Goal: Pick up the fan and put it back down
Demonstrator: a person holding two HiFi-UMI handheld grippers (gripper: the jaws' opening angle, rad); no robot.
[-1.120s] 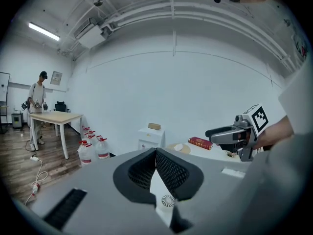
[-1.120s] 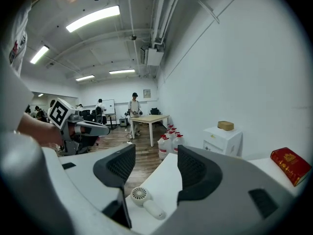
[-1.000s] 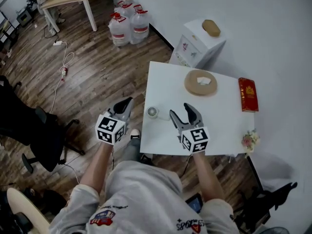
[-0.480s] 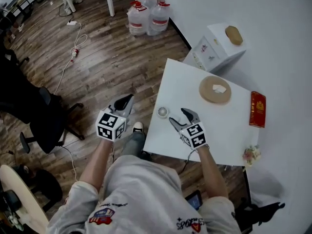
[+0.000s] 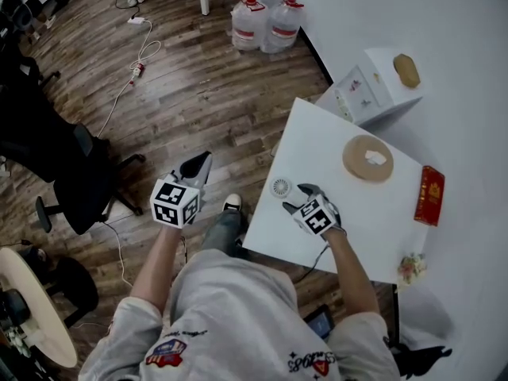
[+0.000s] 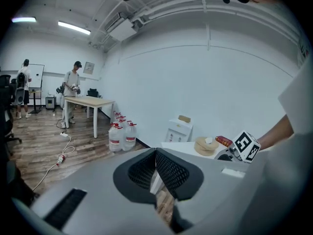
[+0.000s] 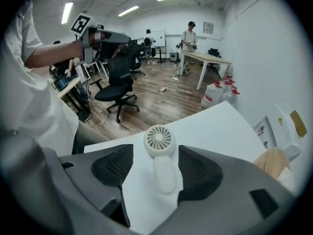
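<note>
A small white hand-held fan [image 5: 282,187] lies flat near the left edge of the white table [image 5: 357,221]. Seen from the right gripper view, its round grille [image 7: 159,140] points away and its handle [image 7: 164,174] lies between the jaws. My right gripper [image 5: 299,198] is tilted steeply down over the fan. Its jaws have just been opening a little wider and stand open [image 7: 157,161], with a gap on each side of the handle. My left gripper [image 5: 202,162] hangs over the wooden floor to the left of the table, its jaws shut [image 6: 156,153] on nothing.
On the table are a round wooden tray [image 5: 369,158], a red box [image 5: 429,195] and a small bunch of flowers [image 5: 410,267]. A white cabinet [image 5: 373,86] stands behind it. Water jugs [image 5: 266,18], a black office chair [image 5: 71,181] and a cable [image 5: 139,62] are on the floor.
My right gripper has dropped toward the table and tipped downward, and now straddles the fan. The left gripper has drifted slightly beside the table. The fan has not moved.
</note>
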